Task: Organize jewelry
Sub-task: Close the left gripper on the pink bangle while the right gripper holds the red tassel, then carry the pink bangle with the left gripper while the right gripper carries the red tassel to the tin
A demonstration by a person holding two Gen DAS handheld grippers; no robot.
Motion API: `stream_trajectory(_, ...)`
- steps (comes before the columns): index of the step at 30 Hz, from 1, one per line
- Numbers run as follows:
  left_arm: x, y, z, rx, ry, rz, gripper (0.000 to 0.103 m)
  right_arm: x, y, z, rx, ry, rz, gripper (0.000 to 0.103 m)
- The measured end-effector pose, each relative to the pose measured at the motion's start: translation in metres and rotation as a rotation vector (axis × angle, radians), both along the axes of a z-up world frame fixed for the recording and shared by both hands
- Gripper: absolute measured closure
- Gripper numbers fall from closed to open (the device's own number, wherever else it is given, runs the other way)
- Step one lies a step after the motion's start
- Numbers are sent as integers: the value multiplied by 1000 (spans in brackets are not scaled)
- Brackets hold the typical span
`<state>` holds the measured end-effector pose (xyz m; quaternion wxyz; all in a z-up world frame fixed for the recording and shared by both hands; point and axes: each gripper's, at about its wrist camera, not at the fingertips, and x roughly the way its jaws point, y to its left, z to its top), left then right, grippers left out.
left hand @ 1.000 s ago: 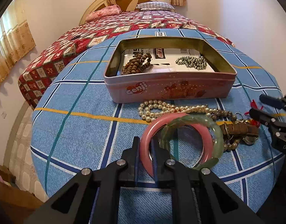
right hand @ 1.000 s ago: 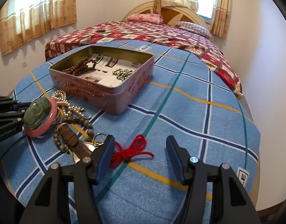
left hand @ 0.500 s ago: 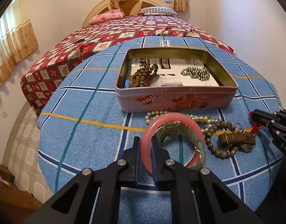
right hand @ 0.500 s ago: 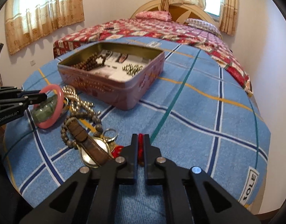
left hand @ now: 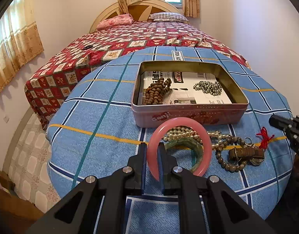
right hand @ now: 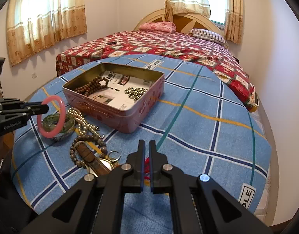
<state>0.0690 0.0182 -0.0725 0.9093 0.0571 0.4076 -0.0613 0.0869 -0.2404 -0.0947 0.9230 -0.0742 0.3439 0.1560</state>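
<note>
I have the pink bangle point(left hand: 179, 146) clamped by its rim in my left gripper point(left hand: 152, 152), lifted clear of the green bangle point(left hand: 185, 146) lying on the blue checked cloth point(left hand: 102, 117); my right gripper point(right hand: 147, 156) is pinched together on the red cord point(right hand: 147, 163) near the cloth's near edge; pearls point(left hand: 180, 133) and brown beads point(left hand: 227, 154) crowd the strip before the open pink tin point(left hand: 188, 115); the cloth to the tin's right lies open.
</note>
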Motion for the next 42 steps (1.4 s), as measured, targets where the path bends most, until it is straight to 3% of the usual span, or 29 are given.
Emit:
stream_trajectory(2, 0, 1, 0, 1, 1, 2, 93, 1, 2, -4, -11, 24, 5, 90)
stream_trajectory(3, 0, 1, -1, 2, 2, 2, 93, 0, 4, -7, -15, 29, 6, 74)
stream_trajectory(5, -1, 0, -2, 5, 5, 1, 93, -3, 7, -10, -28, 27, 15, 57)
stream_trajectory(10, -4, -5, -10, 10, 23, -12, 93, 0, 10, -25, -49, 93, 25, 61)
stream_trajectory(14, -6, -6, -9, 4, 22, -19, 93, 0, 8, -27, -45, 102, 38, 95)
stream_trajectory(28, -11, -2, 24, -20, -45, -16, 93, -12, 2, 18, 18, -32, 31, 96)
stream_trajectory(42, -7, 1, 38, -28, -76, -6, 93, -11, 3, 34, 25, -81, 41, 97)
